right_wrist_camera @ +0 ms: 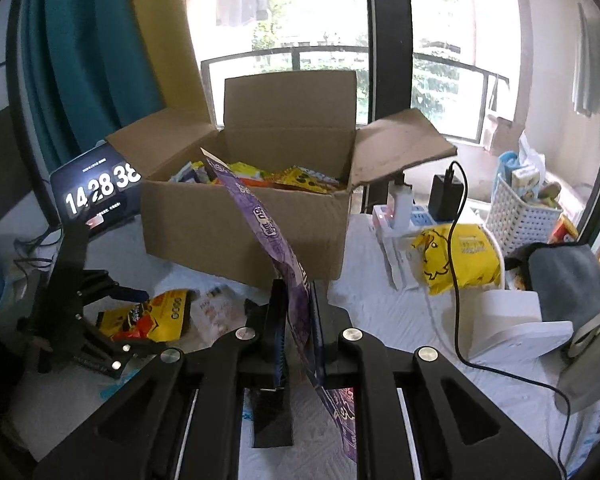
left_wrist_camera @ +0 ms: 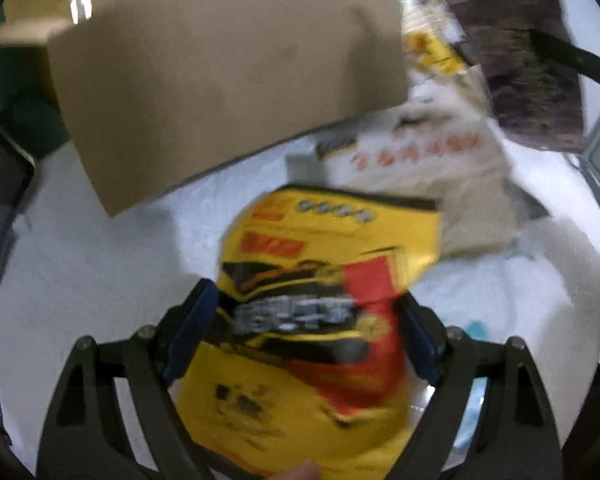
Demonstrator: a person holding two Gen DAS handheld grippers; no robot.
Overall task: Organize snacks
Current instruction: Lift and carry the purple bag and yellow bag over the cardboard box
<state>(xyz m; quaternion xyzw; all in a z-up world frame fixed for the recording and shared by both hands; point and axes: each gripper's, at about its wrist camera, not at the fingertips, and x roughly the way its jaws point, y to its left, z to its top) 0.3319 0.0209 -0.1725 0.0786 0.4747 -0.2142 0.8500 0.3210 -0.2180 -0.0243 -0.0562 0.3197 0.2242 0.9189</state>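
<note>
**A:** Left wrist view first. The yellow snack bag [left_wrist_camera: 320, 312] is seen between the blue pads of the left gripper [left_wrist_camera: 304, 320], jaws standing wide. It's blurred, so whether the pads press on it can't be told. The bag is judged light, soft and crinkly, probably slippery film, with contents that could be crushed. A hold across the middle, not too hard, would be advised. More packets, like the white packet [left_wrist_camera: 412, 152], are spread on the white-covered desk [left_wrist_camera: 92, 272] beyond it, and the wall of the cardboard box [left_wrist_camera: 220, 92] looms far left.

**B:** Right wrist view: the purple packet [right_wrist_camera: 268, 228] is pinched in the fully closed right gripper [right_wrist_camera: 298, 312], held by one end, its free end standing up toward the box [right_wrist_camera: 244, 224]. Thin, floppy stuff, so swinging is expected. The box is open, already part filled, flaps up. The right flap [right_wrist_camera: 404, 140] sticks out sideways and could be snagged. Open room is found straight ahead over the near wall. The black cable [right_wrist_camera: 460, 240] and power strip [right_wrist_camera: 396, 216] on the right are best avoided.
</note>
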